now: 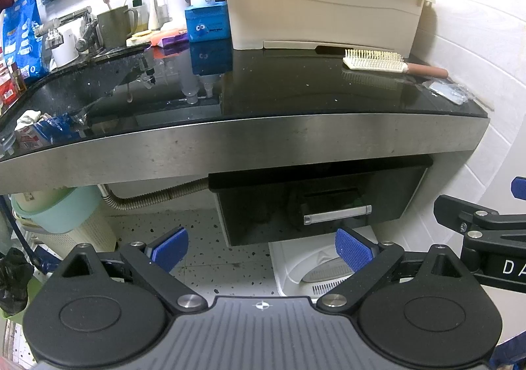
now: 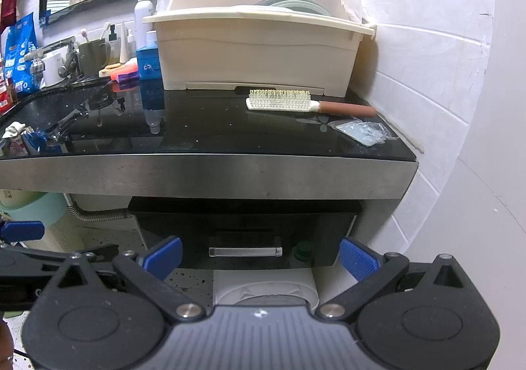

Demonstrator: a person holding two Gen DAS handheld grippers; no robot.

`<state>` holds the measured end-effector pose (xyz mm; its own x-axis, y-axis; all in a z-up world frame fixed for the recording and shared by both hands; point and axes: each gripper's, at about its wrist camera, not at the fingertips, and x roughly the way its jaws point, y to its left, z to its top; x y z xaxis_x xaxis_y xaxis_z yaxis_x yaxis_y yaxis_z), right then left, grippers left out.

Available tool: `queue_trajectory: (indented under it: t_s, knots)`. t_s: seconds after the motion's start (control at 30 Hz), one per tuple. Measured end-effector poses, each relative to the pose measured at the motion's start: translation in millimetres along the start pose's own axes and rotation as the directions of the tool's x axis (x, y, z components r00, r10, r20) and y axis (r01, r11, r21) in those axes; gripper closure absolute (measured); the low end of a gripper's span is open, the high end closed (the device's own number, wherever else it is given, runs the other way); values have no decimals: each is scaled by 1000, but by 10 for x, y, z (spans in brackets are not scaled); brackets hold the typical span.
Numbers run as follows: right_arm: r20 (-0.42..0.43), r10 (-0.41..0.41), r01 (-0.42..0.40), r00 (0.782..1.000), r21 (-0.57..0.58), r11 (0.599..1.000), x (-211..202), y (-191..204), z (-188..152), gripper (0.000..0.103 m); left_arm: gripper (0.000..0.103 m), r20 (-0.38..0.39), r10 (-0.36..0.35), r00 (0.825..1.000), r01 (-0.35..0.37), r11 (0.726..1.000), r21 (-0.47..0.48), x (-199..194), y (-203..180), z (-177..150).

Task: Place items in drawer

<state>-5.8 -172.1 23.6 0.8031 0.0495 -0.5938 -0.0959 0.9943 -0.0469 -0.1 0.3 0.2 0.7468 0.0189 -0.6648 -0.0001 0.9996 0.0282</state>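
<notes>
A black drawer [image 1: 263, 205] with a silver handle [image 1: 337, 214] hangs shut under the black countertop [image 1: 296, 97]; it also shows in the right wrist view [image 2: 184, 232] with its handle [image 2: 245, 251]. A cream hairbrush with a brown handle [image 1: 378, 63] [image 2: 282, 102] and a clear plastic packet [image 1: 448, 92] [image 2: 361, 131] lie on the counter's right end. My left gripper [image 1: 263, 250] is open and empty, below and in front of the drawer. My right gripper [image 2: 261, 259] is open and empty, level with the drawer handle and short of it.
A large cream dish box [image 1: 322, 14] [image 2: 256, 51] stands at the counter's back. Bottles, a blue box [image 1: 207, 23], a mug and a tap crowd the left by the sink. A white appliance [image 1: 302, 268] sits on the floor under the drawer. A tiled wall [image 2: 427, 74] bounds the right.
</notes>
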Motion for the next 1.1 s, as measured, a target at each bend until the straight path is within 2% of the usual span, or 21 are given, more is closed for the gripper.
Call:
queue_trajectory:
  t_s: [1.1]
  knots:
    - [-6,-8,8,1000,9,1000,8,32,17,0,6,-3,-1,1000,1,1000,-8,17,73,31]
